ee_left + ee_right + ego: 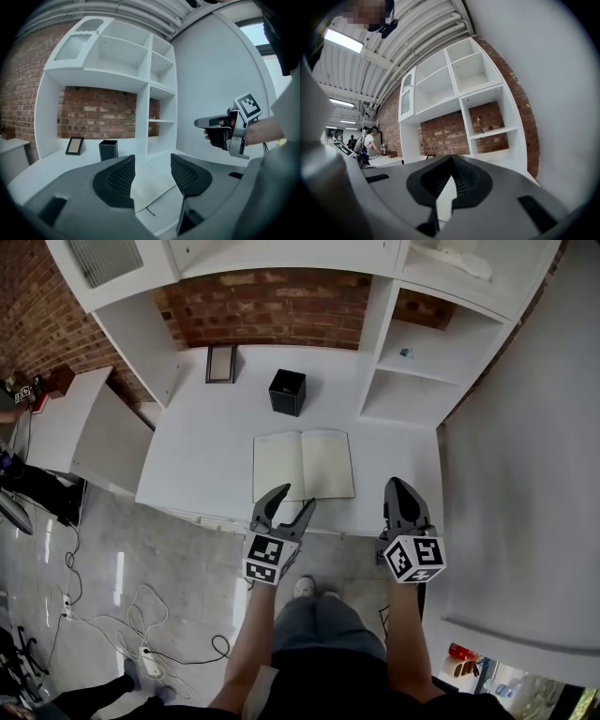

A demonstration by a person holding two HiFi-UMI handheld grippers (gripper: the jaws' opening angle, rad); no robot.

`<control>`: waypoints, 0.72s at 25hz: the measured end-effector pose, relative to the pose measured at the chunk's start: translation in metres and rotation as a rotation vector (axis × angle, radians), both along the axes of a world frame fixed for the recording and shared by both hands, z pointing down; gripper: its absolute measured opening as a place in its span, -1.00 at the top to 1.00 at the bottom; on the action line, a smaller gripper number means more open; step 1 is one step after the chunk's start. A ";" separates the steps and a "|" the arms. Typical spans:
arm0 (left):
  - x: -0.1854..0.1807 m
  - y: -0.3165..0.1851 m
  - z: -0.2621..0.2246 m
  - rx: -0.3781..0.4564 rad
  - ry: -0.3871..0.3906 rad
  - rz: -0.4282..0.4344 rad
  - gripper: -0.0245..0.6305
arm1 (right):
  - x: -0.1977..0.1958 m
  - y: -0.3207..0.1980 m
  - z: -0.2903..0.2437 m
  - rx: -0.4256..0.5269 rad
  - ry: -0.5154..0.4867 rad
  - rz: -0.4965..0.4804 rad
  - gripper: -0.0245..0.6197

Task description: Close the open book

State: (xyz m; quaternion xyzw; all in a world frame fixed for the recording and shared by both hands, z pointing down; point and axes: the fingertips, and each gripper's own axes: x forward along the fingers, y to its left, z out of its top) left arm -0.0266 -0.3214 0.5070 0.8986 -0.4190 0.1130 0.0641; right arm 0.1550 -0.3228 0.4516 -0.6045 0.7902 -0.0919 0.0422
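Observation:
An open book [303, 465] with blank cream pages lies flat near the front edge of the white desk [206, 446]. My left gripper [296, 496] hovers open just in front of the book's lower left page, touching nothing. In the left gripper view a corner of the book [152, 182] shows between the spread jaws of the left gripper [153, 176]. My right gripper [397, 484] is shut and empty, held off the desk to the right of the book. In its own view the right gripper [452, 162] has its jaws pressed together, and it appears again from the side as the right gripper [206, 123].
A black cube box [287, 392] and a small picture frame [220, 364] stand at the back of the desk against the brick wall. White shelf compartments [412, 371] rise at the right. A side counter [66, 423] sits left. Cables [141, 615] lie on the floor.

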 end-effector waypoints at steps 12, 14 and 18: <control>0.015 -0.017 0.023 -0.025 -0.095 -0.019 0.29 | 0.015 -0.025 0.015 -0.037 -0.024 -0.058 0.93; 0.020 -0.017 0.033 -0.032 -0.148 -0.007 0.29 | 0.018 -0.024 0.018 -0.045 -0.024 -0.060 0.93; 0.027 -0.018 0.057 -0.046 -0.305 0.027 0.29 | 0.023 -0.024 0.023 -0.061 -0.018 -0.060 0.92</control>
